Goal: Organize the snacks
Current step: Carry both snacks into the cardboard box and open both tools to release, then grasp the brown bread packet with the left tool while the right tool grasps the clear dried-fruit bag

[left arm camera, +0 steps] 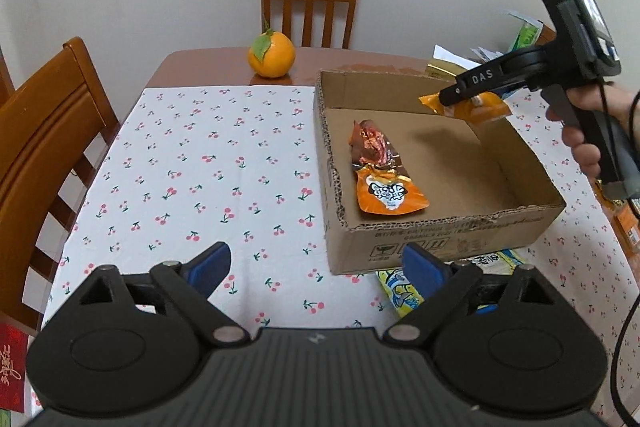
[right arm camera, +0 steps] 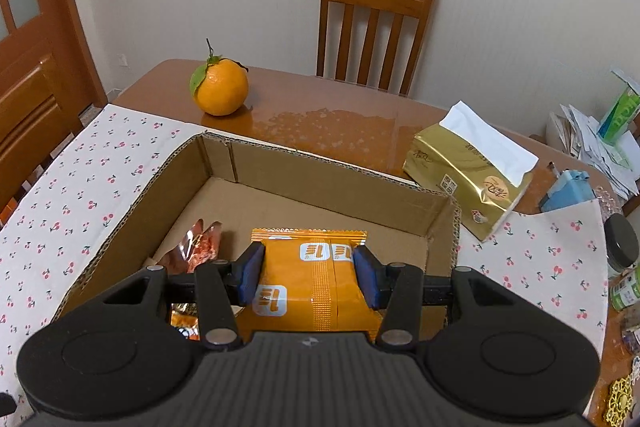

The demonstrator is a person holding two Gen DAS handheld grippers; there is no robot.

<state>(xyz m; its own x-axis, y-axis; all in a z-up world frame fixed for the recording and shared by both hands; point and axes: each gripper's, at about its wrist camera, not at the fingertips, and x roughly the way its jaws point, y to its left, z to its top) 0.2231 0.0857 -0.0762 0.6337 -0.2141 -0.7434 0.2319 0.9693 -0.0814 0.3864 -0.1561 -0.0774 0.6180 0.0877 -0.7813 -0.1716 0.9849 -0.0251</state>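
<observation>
Centre of the right wrist frame: my right gripper fingers clamp the flat orange foil snack packet above the open brown cardboard box. Slick foil may slip, missing it. Left gripper fingers wide, empty.

right gripper: hand-held, raised, blue pads clamped on both sides of a packet. left gripper: low, level, fingers spread wide apart, nothing between them.

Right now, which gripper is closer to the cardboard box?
Right. The right gripper holds an orange packet above the cardboard box; the left gripper waits outside its front corner.
</observation>
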